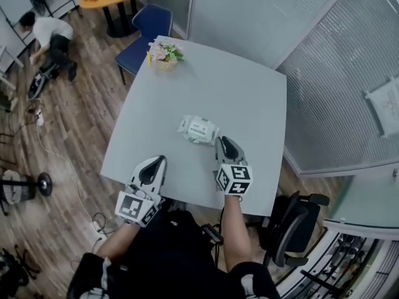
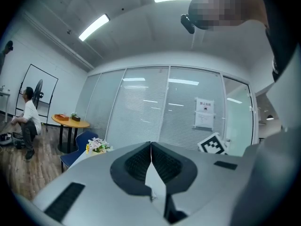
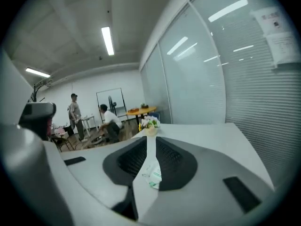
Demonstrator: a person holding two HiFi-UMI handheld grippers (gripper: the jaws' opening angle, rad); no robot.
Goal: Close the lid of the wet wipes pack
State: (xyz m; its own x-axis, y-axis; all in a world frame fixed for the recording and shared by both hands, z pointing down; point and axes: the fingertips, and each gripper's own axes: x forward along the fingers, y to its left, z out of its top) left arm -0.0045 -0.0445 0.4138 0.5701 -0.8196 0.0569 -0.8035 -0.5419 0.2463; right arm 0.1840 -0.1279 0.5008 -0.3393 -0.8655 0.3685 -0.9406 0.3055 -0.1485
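Note:
The white wet wipes pack point(image 1: 198, 129) lies flat near the middle of the grey table point(image 1: 249, 98); its lid looks flat, though I cannot tell for sure. My right gripper point(image 1: 224, 142) hovers just to the near right of the pack, apart from it. In the right gripper view its jaws point(image 3: 150, 140) stand a narrow slit apart with nothing between them, and the pack point(image 3: 153, 175) shows through the gap, below. My left gripper point(image 1: 157, 161) is over the table's near edge, to the left of the pack; its jaws point(image 2: 150, 145) meet at the tips, holding nothing.
A small vase of flowers point(image 1: 165, 55) stands at the table's far left corner. A blue chair point(image 1: 149, 23) is beyond it and a black office chair point(image 1: 293, 220) at the near right. Glass partitions close the right side. A person point(image 1: 50, 36) crouches on the floor, far left.

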